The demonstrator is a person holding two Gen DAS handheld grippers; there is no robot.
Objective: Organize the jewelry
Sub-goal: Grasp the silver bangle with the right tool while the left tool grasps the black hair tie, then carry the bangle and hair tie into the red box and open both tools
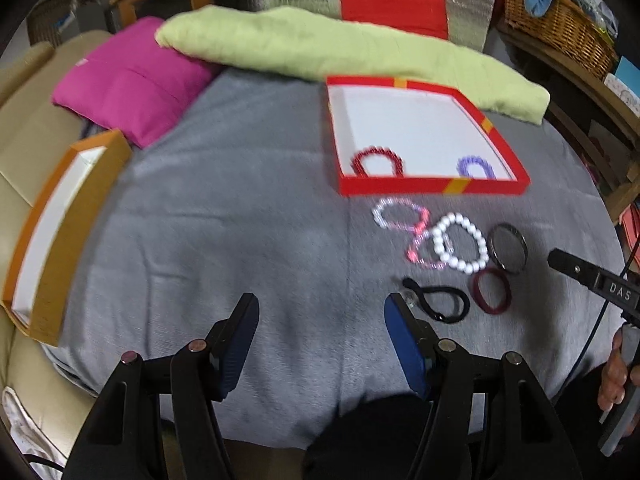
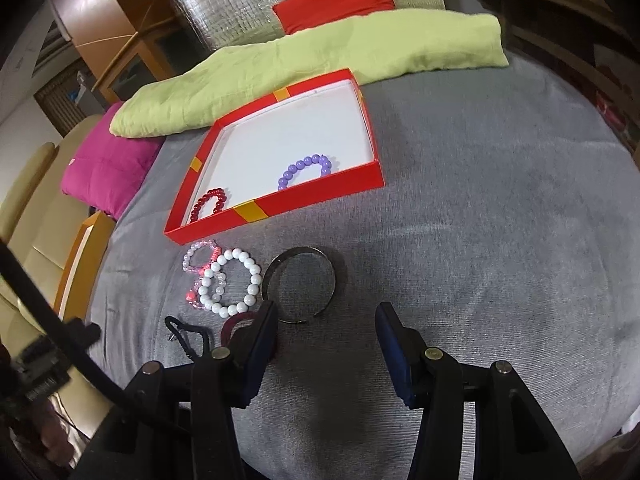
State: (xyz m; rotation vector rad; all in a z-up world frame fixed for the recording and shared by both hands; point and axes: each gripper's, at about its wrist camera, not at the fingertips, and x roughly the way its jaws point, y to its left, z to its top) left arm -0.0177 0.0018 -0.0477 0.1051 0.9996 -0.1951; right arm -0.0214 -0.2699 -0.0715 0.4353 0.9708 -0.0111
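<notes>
Left gripper (image 1: pixel 322 306) held over bare grey blanket (image 1: pixel 240 208), fingers apart, nothing between them; right gripper (image 2: pixel 326 318) likewise spread wide and empty, low above the blanket just beside the loose jewelry. Inside the red box (image 2: pixel 320 196), white-lined: red bead bracelet (image 2: pixel 209 203) in the near left corner; purple bead bracelet (image 2: pixel 305 170) against the near wall. On the blanket in front of the box, clustered: pink clear bead strand (image 2: pixel 196 264) partly under the white pearl bracelet (image 2: pixel 230 282); metal bangle (image 2: pixel 302 284) just right of it; maroon band (image 1: pixel 491 291) and black hair tie (image 1: pixel 438 300) nearest. Orange box (image 1: pixel 60 236) well apart at far left; green cushion (image 1: pixel 340 52) behind the red box.
</notes>
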